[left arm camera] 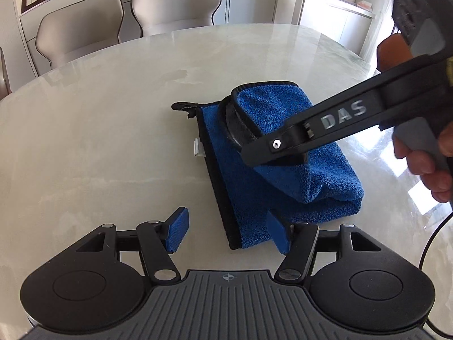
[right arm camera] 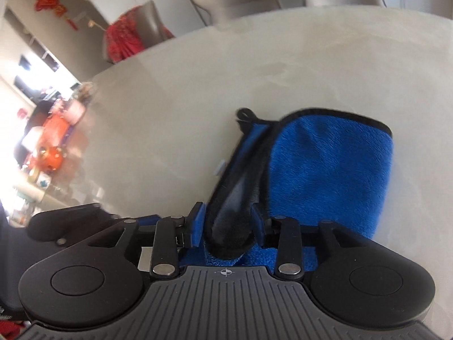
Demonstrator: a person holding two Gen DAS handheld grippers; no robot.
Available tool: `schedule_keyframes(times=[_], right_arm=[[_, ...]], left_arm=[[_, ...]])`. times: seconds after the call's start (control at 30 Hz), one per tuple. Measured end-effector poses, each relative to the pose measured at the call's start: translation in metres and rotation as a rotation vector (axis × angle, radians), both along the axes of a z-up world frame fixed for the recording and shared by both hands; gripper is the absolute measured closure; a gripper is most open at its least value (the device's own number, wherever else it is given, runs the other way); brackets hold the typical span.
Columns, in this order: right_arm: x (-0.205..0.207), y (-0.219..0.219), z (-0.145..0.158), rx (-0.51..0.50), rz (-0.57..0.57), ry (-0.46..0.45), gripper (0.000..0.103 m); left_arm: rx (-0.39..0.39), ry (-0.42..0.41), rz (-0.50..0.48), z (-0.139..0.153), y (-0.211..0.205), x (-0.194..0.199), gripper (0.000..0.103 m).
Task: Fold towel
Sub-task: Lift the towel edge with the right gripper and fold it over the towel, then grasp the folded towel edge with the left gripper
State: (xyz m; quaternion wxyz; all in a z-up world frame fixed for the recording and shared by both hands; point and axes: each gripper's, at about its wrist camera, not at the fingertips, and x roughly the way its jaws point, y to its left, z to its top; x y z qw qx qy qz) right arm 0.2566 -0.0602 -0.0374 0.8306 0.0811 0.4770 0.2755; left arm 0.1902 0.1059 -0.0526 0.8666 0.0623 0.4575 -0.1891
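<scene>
Two grippers are over the pale marble table [left arm camera: 113, 113], and you hold one in each hand. The blue towel [left arm camera: 283, 175] with its black border lies on the table, already doubled, a little to the right of the centre in the left wrist view. Its top layer is not flat: one edge stands up as a loop, and the dark inner side shows there.

Your left gripper [left arm camera: 229, 228] hangs just above the near corner of the towel. Its blue pads are wide apart and nothing is between them.

Your right gripper [right arm camera: 226, 223] reaches in from the right side over the towel. Its jaws are partly apart, and the raised black-edged fold sits between the blue pads; in the right wrist view, which is blurred, the pads do not seem to press it. Your right hand [left arm camera: 427, 167] is on the grey handle.

Two beige chairs [left arm camera: 175, 2] stand behind the table.
</scene>
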Motion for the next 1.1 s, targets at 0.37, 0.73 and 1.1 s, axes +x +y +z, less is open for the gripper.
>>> schedule_keyframes(times=[0.37,0.73,1.1], right_arm=[[-0.043,-0.022,0.013,-0.053,0.090,-0.082,0.058],[-0.009,-0.026,-0.013,0.304,0.000,0.145,0.044],[-0.009,-0.063,-0.017,0.314,-0.144,0.113,0.043]], left_arm=[[-0.032,0.014,-0.056,-0.005,-0.006,-0.001,0.038],[-0.115,0.034,-0.094,-0.003,-0.012,0.004,0.037],[-0.309,0.129,-0.007,0.001,-0.014,0.032,0.035]])
